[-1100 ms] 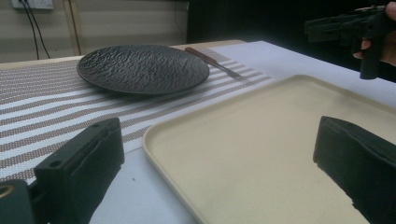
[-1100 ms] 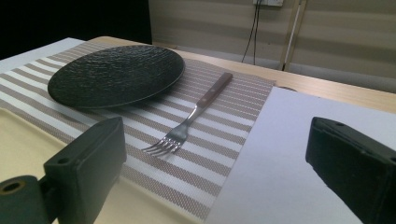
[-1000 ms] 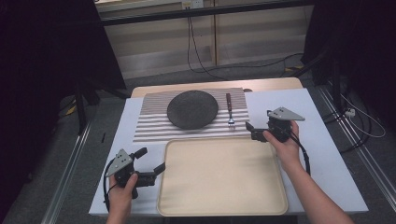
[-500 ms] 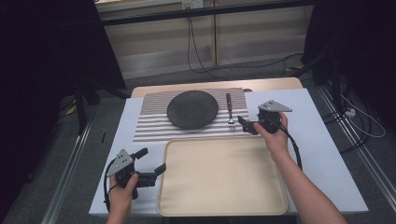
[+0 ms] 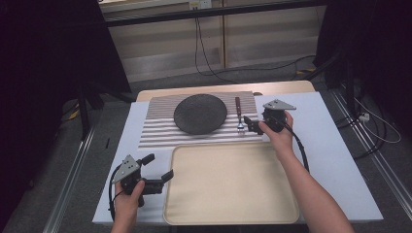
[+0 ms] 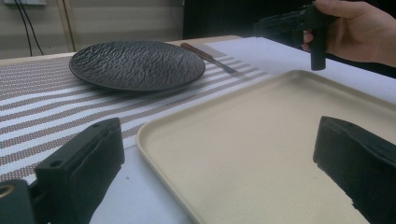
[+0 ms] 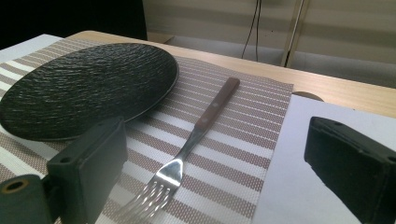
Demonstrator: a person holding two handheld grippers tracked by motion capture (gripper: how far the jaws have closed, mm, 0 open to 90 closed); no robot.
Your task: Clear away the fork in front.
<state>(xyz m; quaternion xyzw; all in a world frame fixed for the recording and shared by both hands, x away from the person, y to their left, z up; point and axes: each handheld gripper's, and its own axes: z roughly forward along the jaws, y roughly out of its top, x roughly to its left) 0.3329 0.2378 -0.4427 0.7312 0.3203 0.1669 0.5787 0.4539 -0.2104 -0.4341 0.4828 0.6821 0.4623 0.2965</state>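
R gripper (image 5: pixel 251 124) jaws apart, astride fork (image 7: pixel 196 133) tines, no grip yet | L gripper (image 5: pixel 156 171) released by tray (image 5: pixel 233 213) | fork, plate (image 5: pixel 200 113) on mat (image 5: pixel 155 131) | pickup looked barely begun

Wood-handled fork (image 7: pixel 196 140) lies flat on striped mat, beside black plate.

No writing, label, brand, number or sign can be read anywhere in these views.
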